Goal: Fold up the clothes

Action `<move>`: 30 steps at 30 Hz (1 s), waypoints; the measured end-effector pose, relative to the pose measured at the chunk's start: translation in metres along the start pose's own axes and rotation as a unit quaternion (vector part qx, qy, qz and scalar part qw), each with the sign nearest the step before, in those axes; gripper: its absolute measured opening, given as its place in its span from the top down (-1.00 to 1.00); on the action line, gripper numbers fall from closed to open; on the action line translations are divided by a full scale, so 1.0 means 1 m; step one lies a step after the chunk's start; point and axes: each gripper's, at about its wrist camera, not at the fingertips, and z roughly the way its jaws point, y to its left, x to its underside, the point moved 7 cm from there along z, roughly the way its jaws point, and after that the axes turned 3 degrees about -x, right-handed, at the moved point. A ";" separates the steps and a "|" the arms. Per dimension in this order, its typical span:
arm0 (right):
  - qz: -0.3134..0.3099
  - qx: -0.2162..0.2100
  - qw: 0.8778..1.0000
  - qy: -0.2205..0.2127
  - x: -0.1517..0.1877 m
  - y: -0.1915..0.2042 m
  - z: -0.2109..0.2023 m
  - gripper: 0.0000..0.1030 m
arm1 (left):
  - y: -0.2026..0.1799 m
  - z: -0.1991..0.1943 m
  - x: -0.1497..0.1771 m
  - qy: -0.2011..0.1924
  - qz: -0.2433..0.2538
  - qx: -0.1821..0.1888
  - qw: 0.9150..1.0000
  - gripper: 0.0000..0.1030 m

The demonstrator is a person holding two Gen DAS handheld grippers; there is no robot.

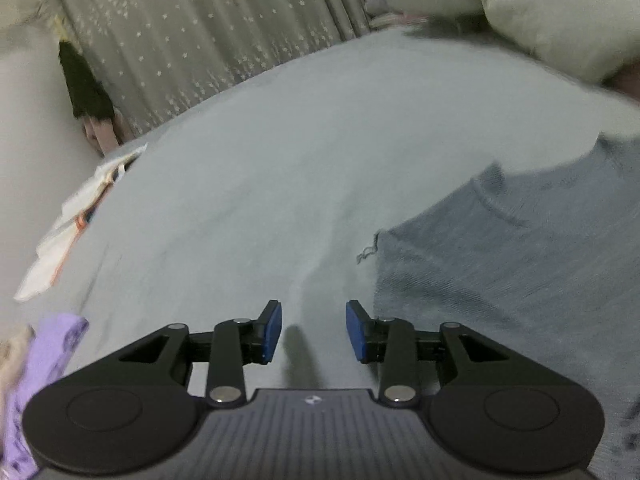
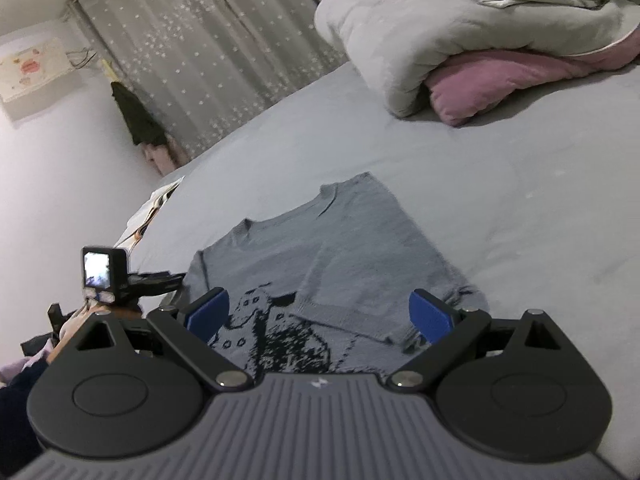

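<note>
Sweater [image 2: 332, 264] print: right view only

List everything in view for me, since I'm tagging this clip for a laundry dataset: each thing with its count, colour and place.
sweater: one, grey-blue knit with a black pattern, lying flat on the bed, sleeves folded in
bed sheet: one, pale grey, under the sweater
duvet: one, off-white, bundled at the far end of the bed
pink bedding: one, pink, tucked under the duvet
curtain: one, grey with white specks, beyond the bed
dark garment: one, black, hanging by the curtain
papers: a few, white with orange edges, at the bed's left edge
purple cloth: one, lilac, near left corner
wall poster: one, pale, upper left wall
left gripper: open, above the sheet beside the sweater
right gripper: open wide, above the sweater
</note>
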 end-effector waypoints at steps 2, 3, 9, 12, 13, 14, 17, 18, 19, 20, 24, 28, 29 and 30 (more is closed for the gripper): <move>0.001 0.002 1.000 -0.001 -0.001 0.000 -0.001 -0.88 | 0.010 -0.018 0.007 0.000 -0.021 0.006 1.000 0.18; 0.001 0.003 1.000 -0.002 -0.001 0.000 -0.002 -0.88 | 0.013 -0.028 0.012 -0.002 -0.029 0.013 0.999 0.08; -0.025 0.013 1.000 0.002 0.000 0.005 0.003 -0.88 | 0.006 -0.081 0.042 -0.013 -0.045 0.053 0.997 -0.13; -0.051 0.021 0.998 -0.009 -0.004 0.006 0.002 -0.88 | -0.001 -0.088 0.051 -0.009 -0.048 0.060 0.997 -0.15; -0.061 0.027 0.998 -0.014 -0.006 0.005 0.001 -0.88 | -0.003 -0.087 0.051 -0.008 -0.049 0.061 0.997 -0.15; -0.070 0.033 0.997 -0.019 -0.008 0.004 0.001 -0.88 | -0.005 -0.086 0.049 -0.009 -0.050 0.057 0.997 -0.15; -0.090 0.044 0.995 -0.026 -0.013 0.002 0.004 -0.87 | -0.013 -0.080 0.034 -0.023 -0.059 0.047 0.997 -0.35; -0.104 0.048 0.993 -0.029 -0.017 0.000 0.008 -0.87 | -0.020 -0.080 0.027 -0.031 -0.067 0.052 0.996 -0.59; -0.118 0.049 0.991 -0.027 -0.022 0.000 0.016 -0.84 | -0.026 -0.079 0.022 -0.036 -0.072 0.055 0.995 -0.63; -0.132 0.049 0.990 -0.023 -0.026 -0.001 0.024 -0.79 | -0.034 -0.076 0.021 -0.035 -0.077 0.056 0.995 -0.63; -0.186 0.047 0.981 -0.008 -0.043 -0.004 0.058 -0.36 | -0.064 -0.044 0.052 0.006 -0.095 0.068 0.993 -0.96; -0.239 0.045 0.970 0.006 -0.061 -0.007 0.092 -0.10 | -0.050 -0.032 0.063 -0.008 -0.161 0.103 0.982 -0.99; -0.252 0.044 0.967 0.010 -0.065 -0.008 0.101 -0.10 | -0.050 -0.033 0.065 -0.017 -0.165 0.107 0.980 -0.99; -0.266 0.046 0.962 0.023 -0.070 -0.010 0.116 -0.10 | -0.050 -0.034 0.067 -0.028 -0.165 0.108 0.980 -0.99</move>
